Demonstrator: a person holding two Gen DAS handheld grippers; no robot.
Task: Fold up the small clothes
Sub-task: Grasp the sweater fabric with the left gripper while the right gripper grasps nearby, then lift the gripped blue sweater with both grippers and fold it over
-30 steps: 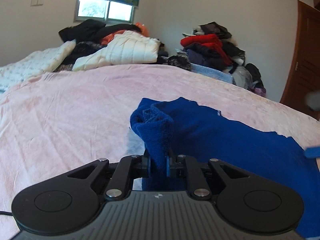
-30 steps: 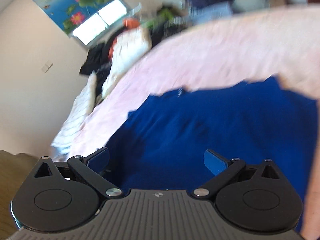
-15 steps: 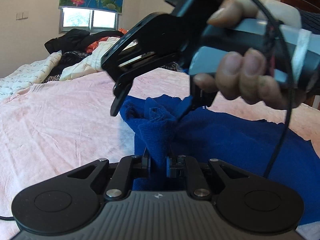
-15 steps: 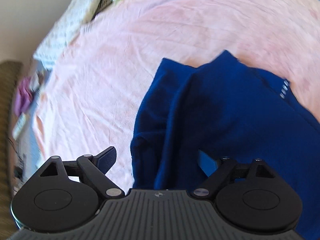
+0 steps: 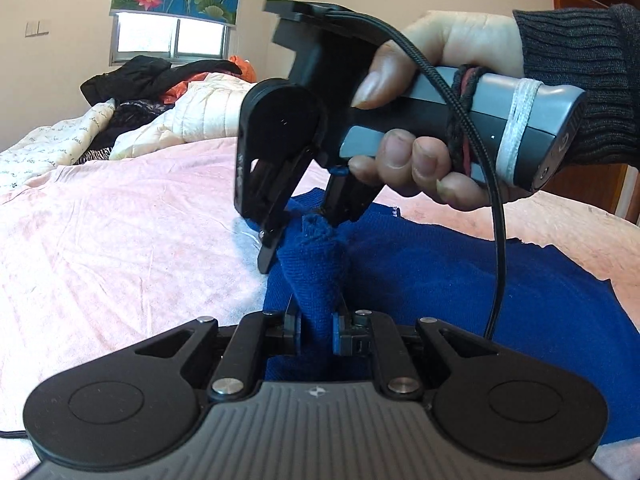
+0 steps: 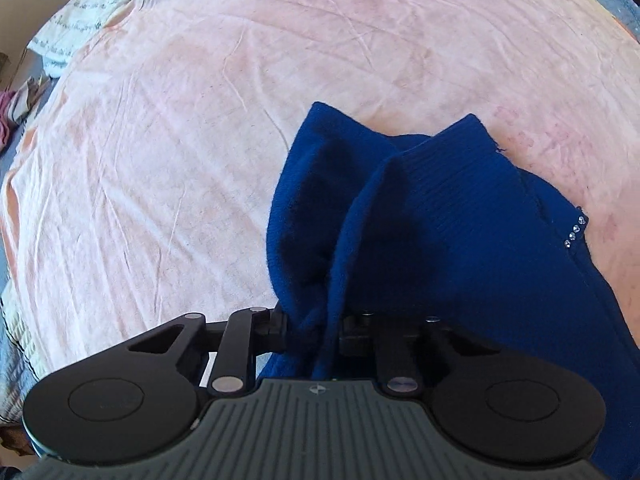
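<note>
1. The bed [image 6: 168, 168], under a creased pink sheet [image 5: 120, 240], fills both views. From 9 to 12 o'clock of the sweater the sheet lies bare and open right out to its far edge.
2. A clothes pile [image 5: 160, 96] lines that far edge at 11 o'clock in the left view, under the window [image 5: 172, 38]. It is well apart from the work.
3. The blue sweater [image 6: 460, 240] lies on the sheet's near right part, spread toward 3 to 5 o'clock. Its edge at 12 o'clock rises in two peaks. A row of small studs [image 6: 574, 232] sits at its right hem.
4. A hand [image 5: 432, 92] in a dark knit sleeve [image 5: 580, 80] holds the right gripper [image 5: 304, 236], pointed steeply down, with a cable [image 5: 496, 200] hanging from it.
5. The right gripper's jaws have just been closing. They now pinch a gathered ridge of sweater, nearly together.
6. The left gripper [image 5: 316, 330] is at 6 o'clock of the right one, just beside it. It is nearly closed on a bunched fold of the same sweater, lifted off the sheet.
</note>
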